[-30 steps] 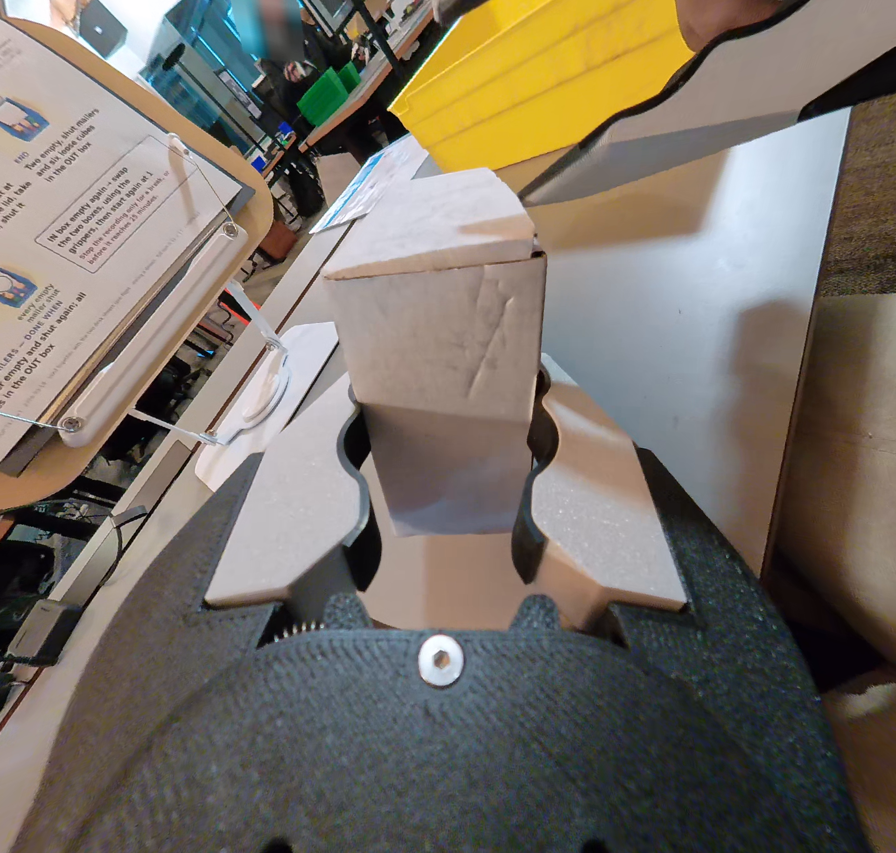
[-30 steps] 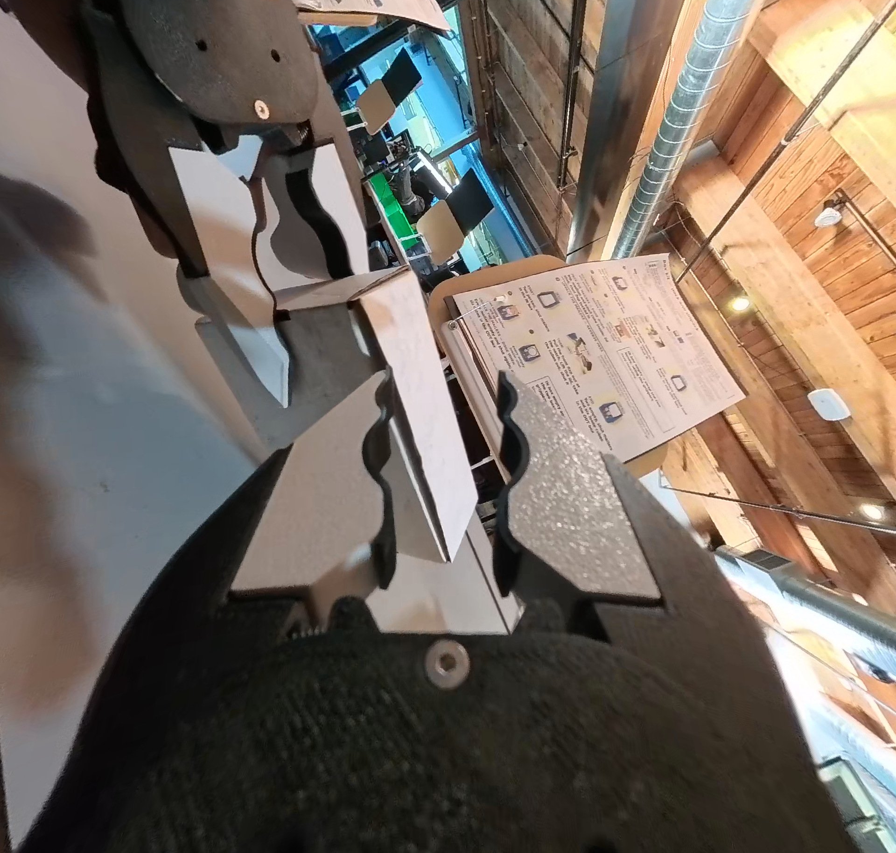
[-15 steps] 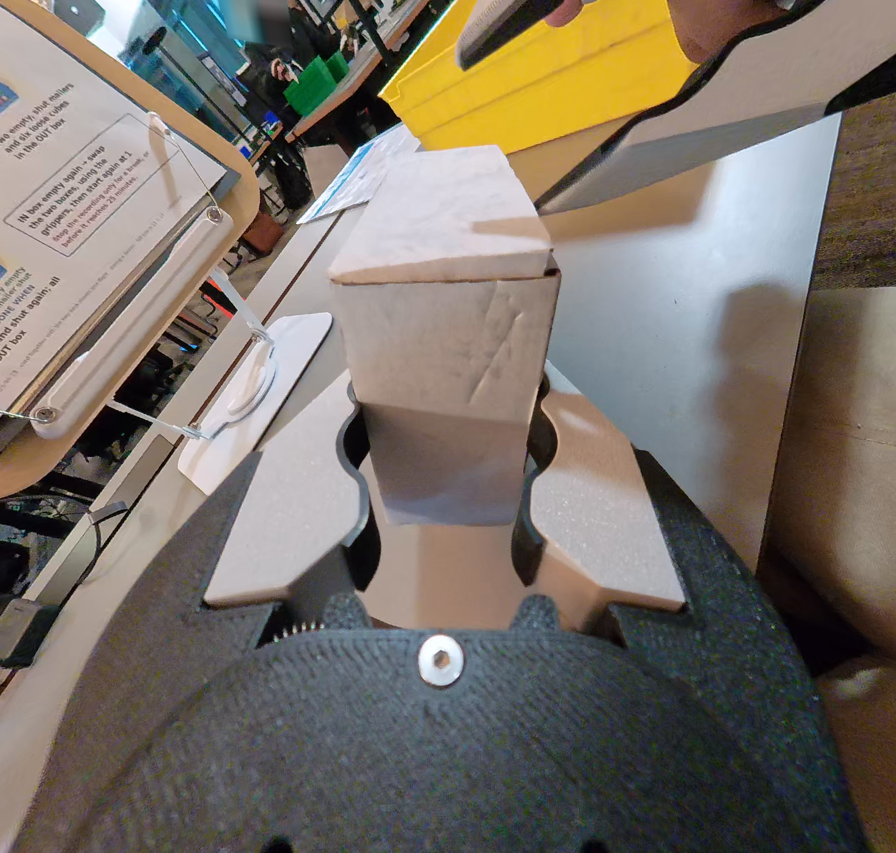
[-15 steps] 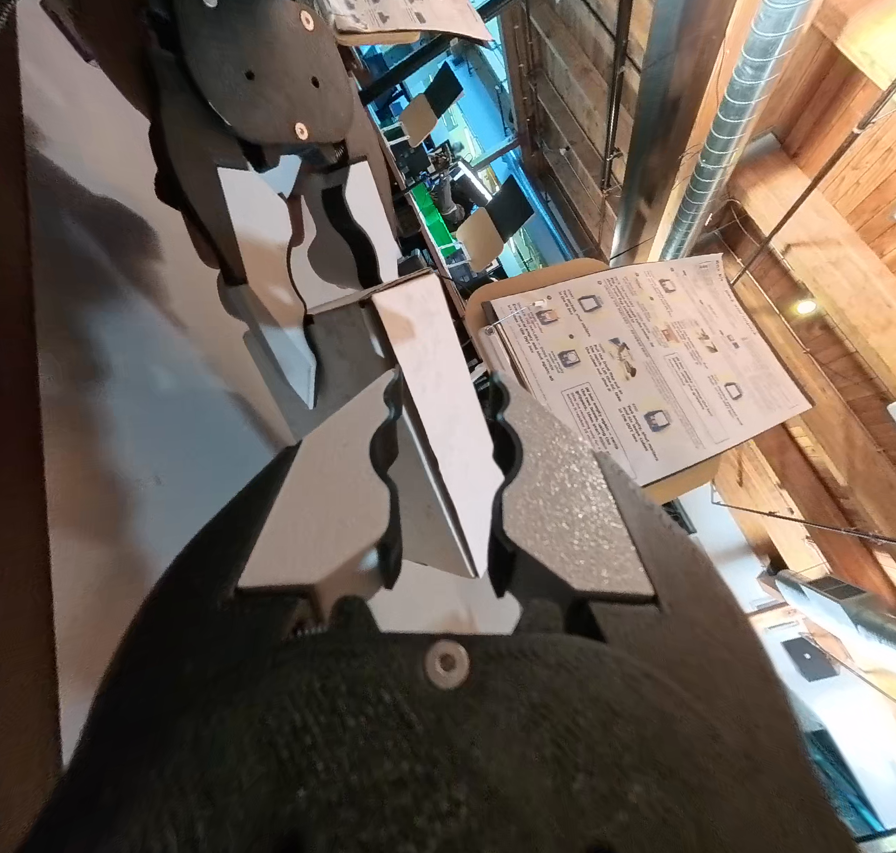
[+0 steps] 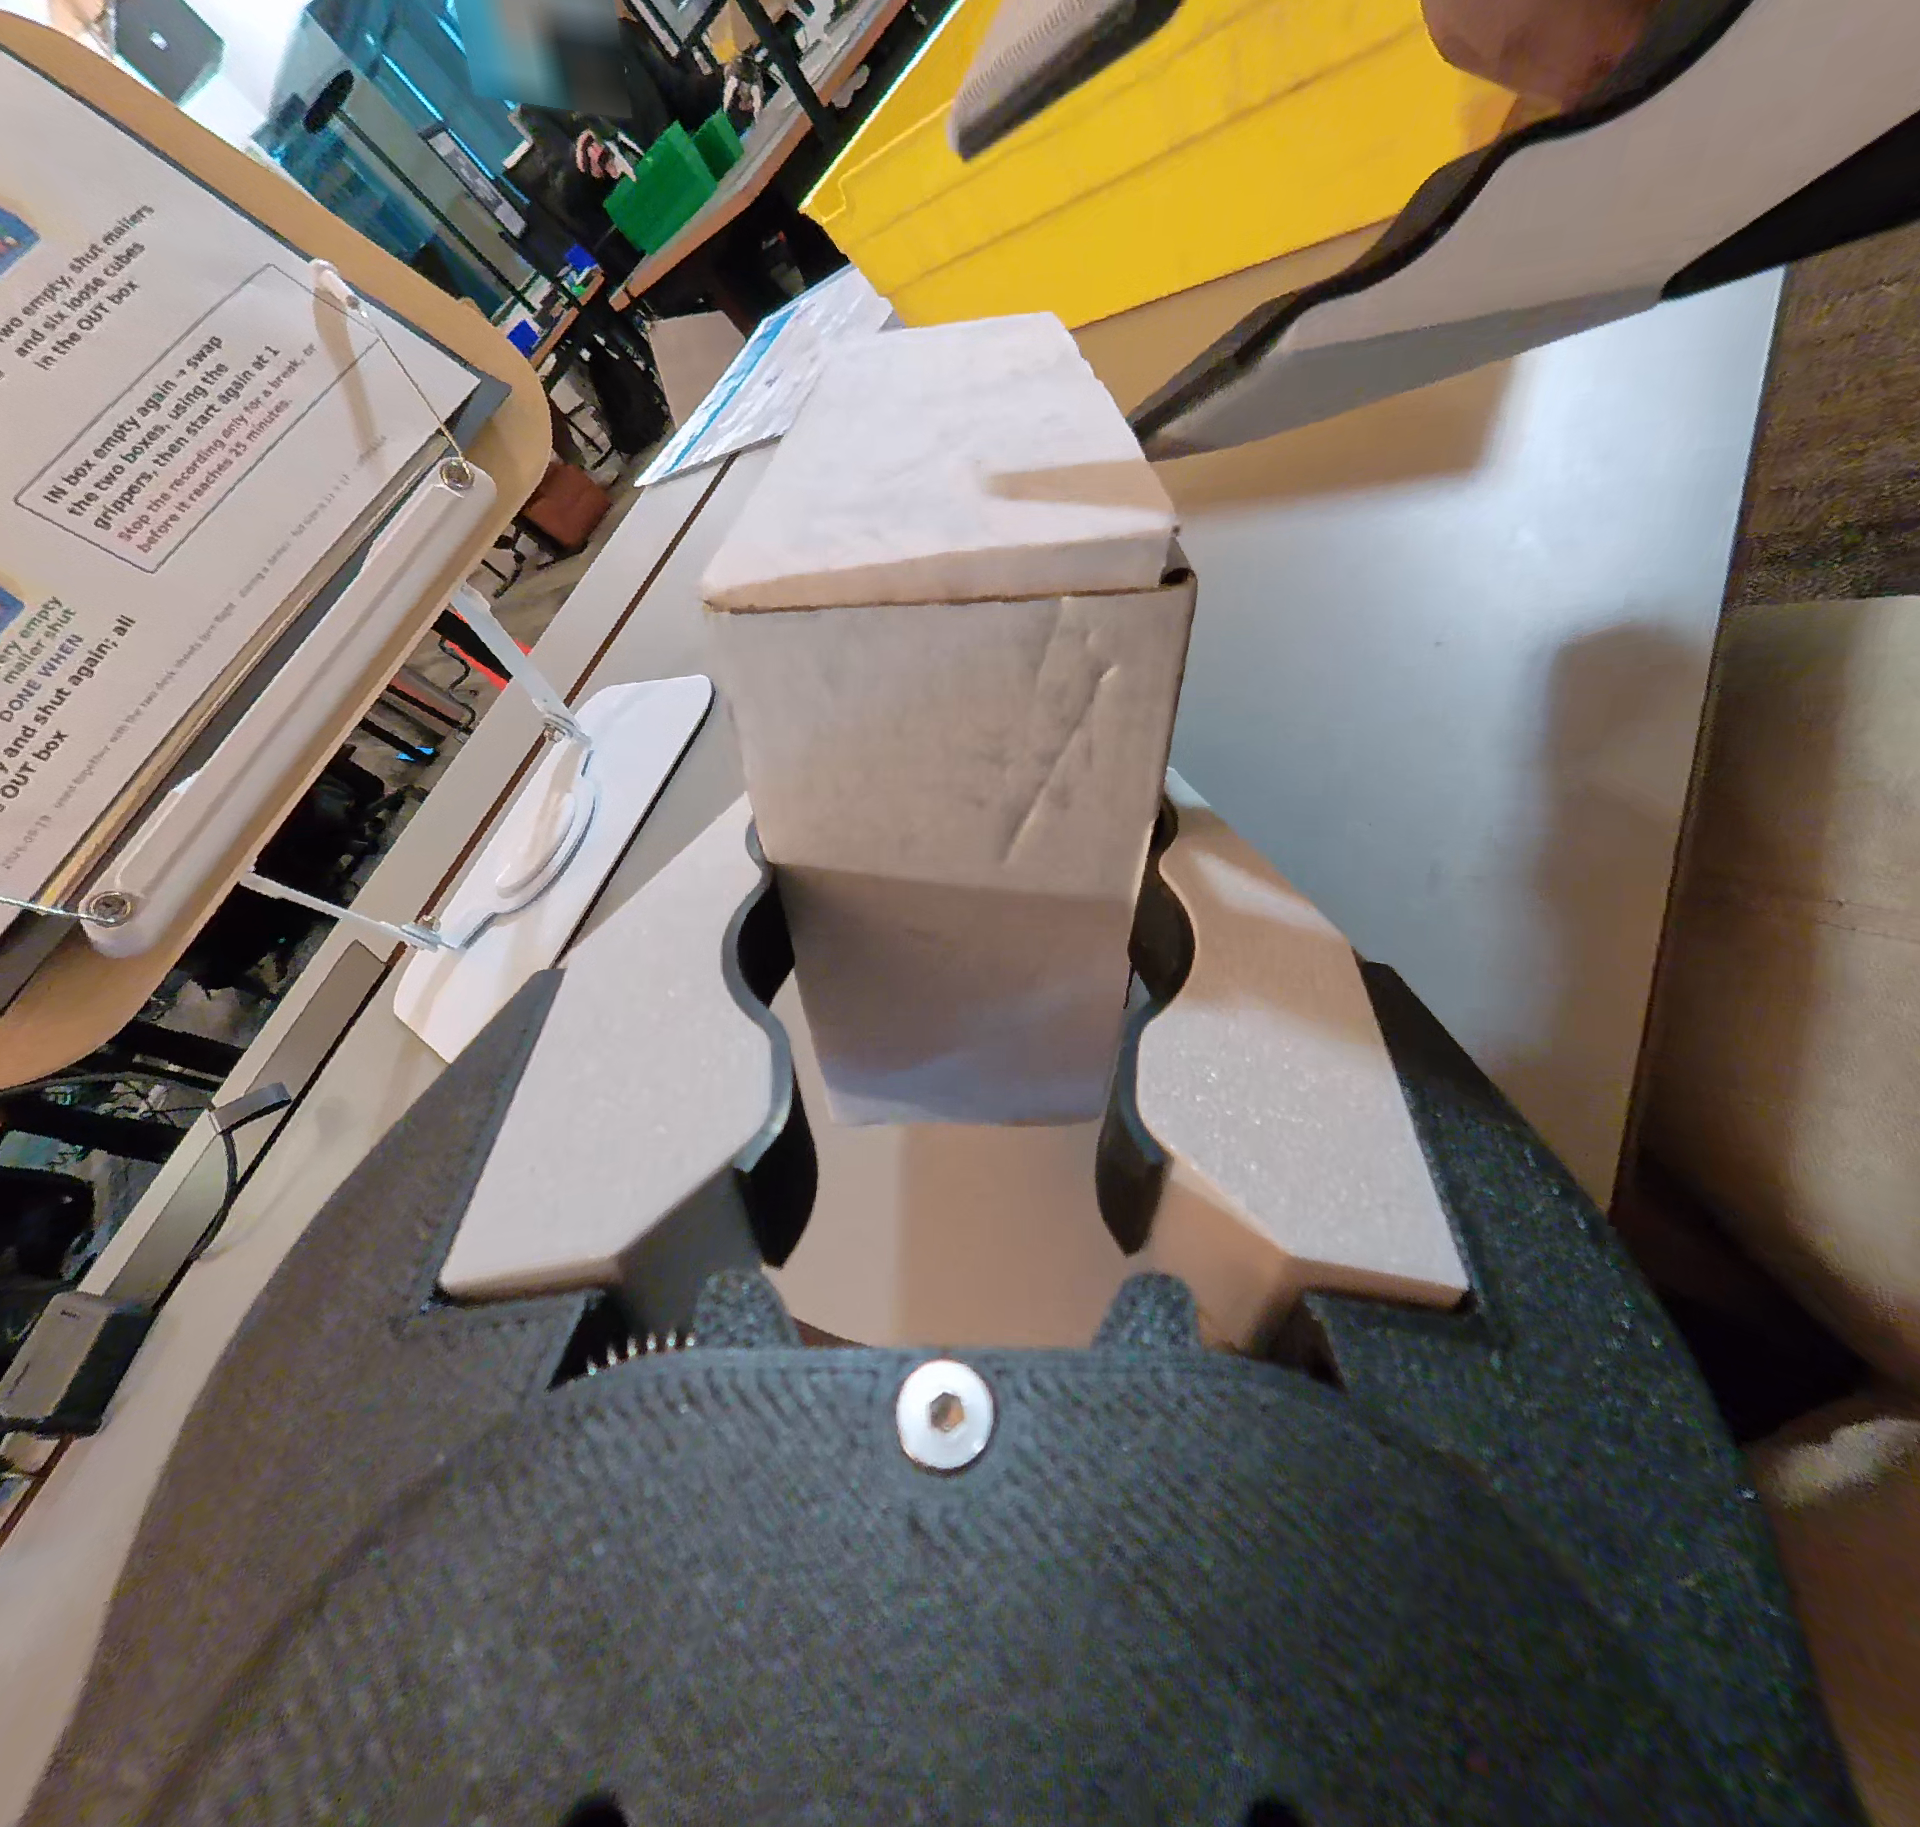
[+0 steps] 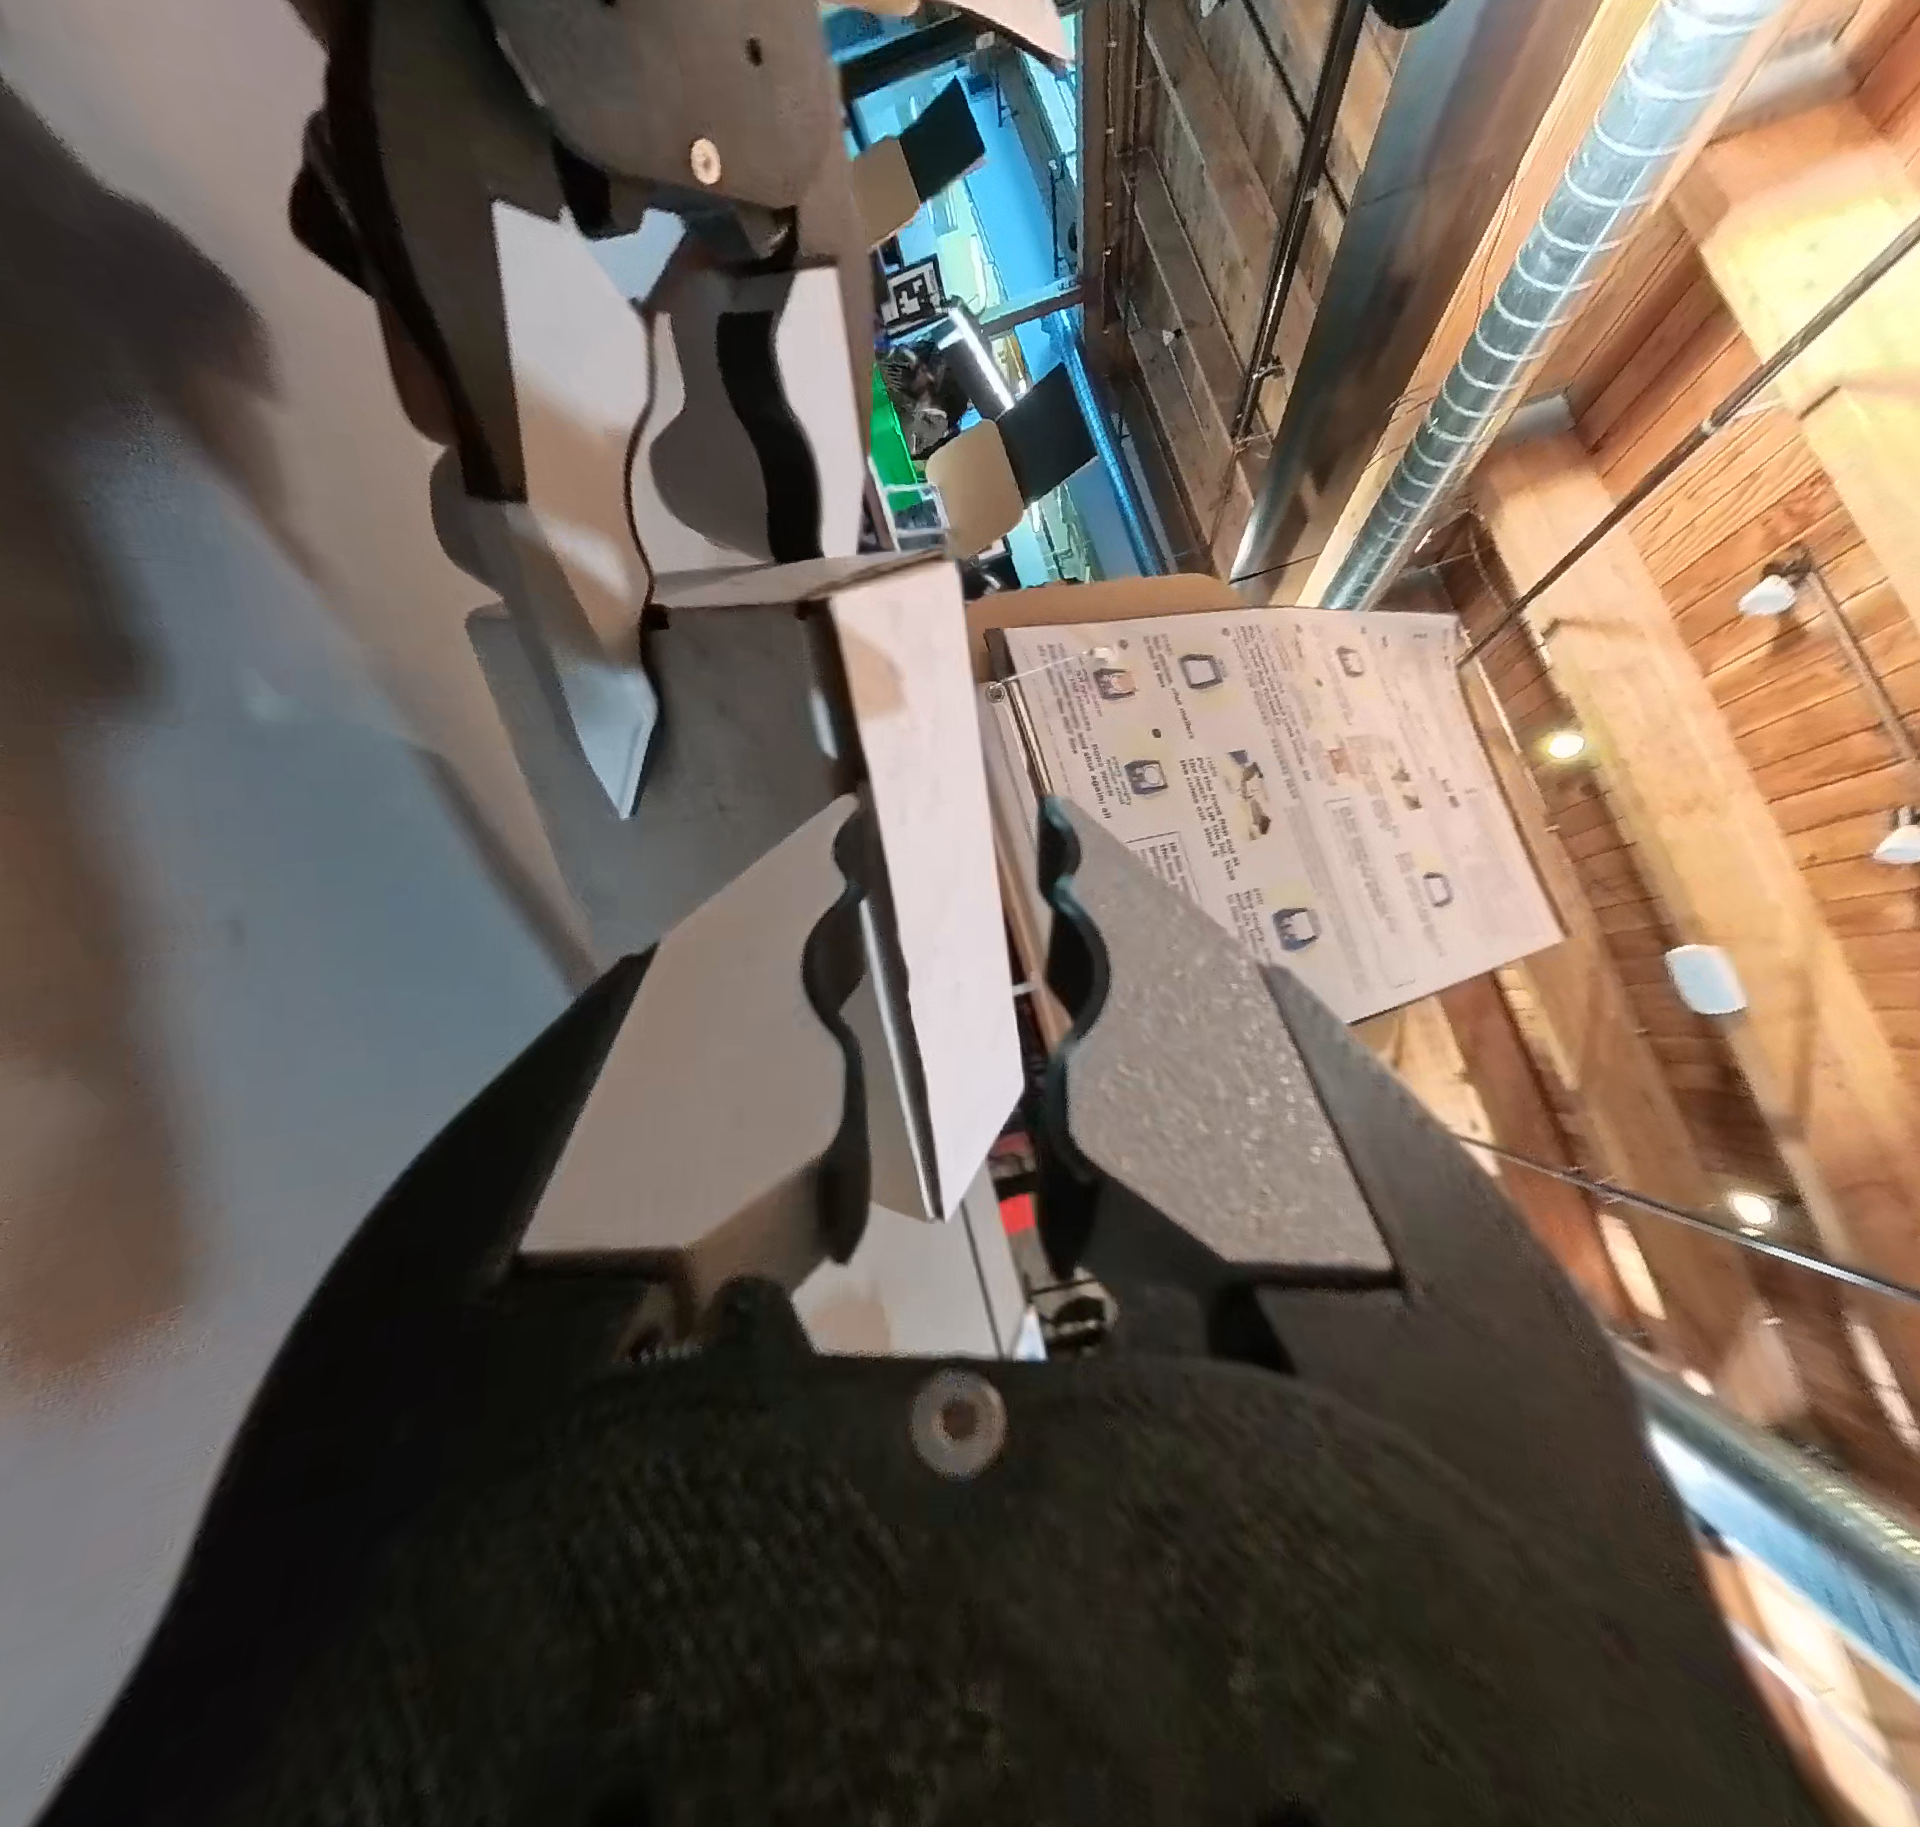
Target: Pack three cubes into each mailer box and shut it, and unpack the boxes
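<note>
Left gripper [image 5: 951, 956] is clamping the mailer box [image 5: 951, 717]; right gripper [image 6: 951, 1008], spread, is straddling its lid [image 6: 925, 842], prob. untouched; lid could spring open w/o a firm pinch.

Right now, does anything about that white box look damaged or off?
The white mailer box, clamped in the left gripper, has slanted scratch-like creases on its near face, lower right. Its lid sits slightly proud at the right corner, a thin gap showing. Otherwise nothing stands out.
</note>
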Tool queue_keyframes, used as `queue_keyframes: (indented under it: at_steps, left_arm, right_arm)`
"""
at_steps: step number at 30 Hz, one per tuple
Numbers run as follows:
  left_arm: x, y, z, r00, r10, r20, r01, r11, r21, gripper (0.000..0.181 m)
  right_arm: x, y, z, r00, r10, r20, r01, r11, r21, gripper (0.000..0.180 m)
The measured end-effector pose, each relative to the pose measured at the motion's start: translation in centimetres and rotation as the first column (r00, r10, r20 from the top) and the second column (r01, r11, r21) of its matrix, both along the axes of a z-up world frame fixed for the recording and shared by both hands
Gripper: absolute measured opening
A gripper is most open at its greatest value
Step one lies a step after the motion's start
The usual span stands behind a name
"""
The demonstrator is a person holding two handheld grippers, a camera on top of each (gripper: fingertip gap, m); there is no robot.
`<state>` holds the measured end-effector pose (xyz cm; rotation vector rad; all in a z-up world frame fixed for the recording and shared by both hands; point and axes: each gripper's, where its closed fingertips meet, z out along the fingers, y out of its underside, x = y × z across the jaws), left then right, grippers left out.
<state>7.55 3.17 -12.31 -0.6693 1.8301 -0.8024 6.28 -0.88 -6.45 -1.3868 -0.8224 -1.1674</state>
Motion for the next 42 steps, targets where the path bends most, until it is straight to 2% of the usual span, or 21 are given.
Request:
queue_keyframes:
  at_steps: [3, 10, 21, 25, 29, 36, 42]
  left_arm:
    - [-0.1, -0.3, 0.2, 1.000, -0.003, -0.001, 0.003, 1.000, -0.017, 0.064]
    - [-0.2, -0.6, 0.2, 1.000, -0.010, 0.001, 0.010, 1.000, -0.007, 0.064]
    - [-0.3, -0.5, 0.7, 0.999, -0.033, 0.028, 0.034, 0.999, -0.024, 0.066]
    - [-0.4, -1.2, 1.5, 0.996, -0.039, 0.075, 0.042, 0.998, -0.036, 0.076]
    - [-0.4, -1.8, 1.1, 0.998, -0.032, 0.048, 0.034, 0.998, -0.046, 0.079]
    - [-0.3, -1.6, 0.7, 0.999, -0.026, 0.043, 0.026, 1.000, -0.014, 0.076]
    - [-0.3, -1.6, 0.4, 0.999, -0.027, 0.021, 0.027, 1.000, -0.011, 0.070]
  right_arm:
    - [-0.2, 0.2, -0.4, 0.999, -0.012, 0.042, 0.012, 1.000, -0.017, 0.011]
    - [-0.3, 0.5, -0.8, 0.998, -0.018, 0.060, 0.019, 0.999, -0.030, 0.001]
    - [-0.2, 1.0, -0.5, 0.998, -0.048, 0.041, 0.048, 0.999, -0.016, 0.001]
    - [-1.0, 1.2, -1.0, 0.997, -0.024, 0.070, 0.027, 0.999, -0.043, 0.001]
    - [-2.0, 1.4, -1.4, 0.998, 0.007, 0.066, -0.003, 0.998, -0.058, 0.001]
    - [-2.2, 1.5, -1.6, 0.998, 0.020, 0.054, -0.016, 0.997, -0.071, 0.001]
    - [-2.3, 1.5, -1.9, 0.999, 0.035, -0.038, -0.039, 0.995, -0.088, 0.003]
